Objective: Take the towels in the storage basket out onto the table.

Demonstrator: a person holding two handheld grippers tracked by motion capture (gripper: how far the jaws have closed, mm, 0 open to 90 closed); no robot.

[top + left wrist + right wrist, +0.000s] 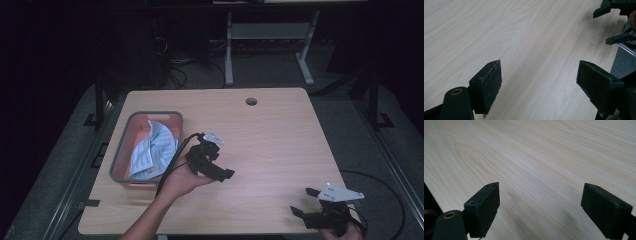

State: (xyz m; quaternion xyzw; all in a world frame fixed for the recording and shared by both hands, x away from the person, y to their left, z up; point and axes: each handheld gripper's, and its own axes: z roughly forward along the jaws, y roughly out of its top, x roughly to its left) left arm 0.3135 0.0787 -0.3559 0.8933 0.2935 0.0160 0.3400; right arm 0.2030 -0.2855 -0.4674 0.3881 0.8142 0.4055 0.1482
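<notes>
Left gripper [212, 162]: jaws wide, empty (beside grey bin [120, 155] holding striped cloth [150, 150]); cloth looks stowed; next, likely withdraw

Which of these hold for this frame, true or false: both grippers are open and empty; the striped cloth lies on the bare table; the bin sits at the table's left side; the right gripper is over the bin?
1. Both grippers are open and empty. True: the left gripper and the right gripper each have their jaws wide apart with bare wood between them.
2. The striped cloth lies on the bare table. False: it lies inside the bin.
3. The bin sits at the left side of the table. True.
4. The right gripper is over the bin. False: it is near the table's front right corner, far from the bin.
</notes>
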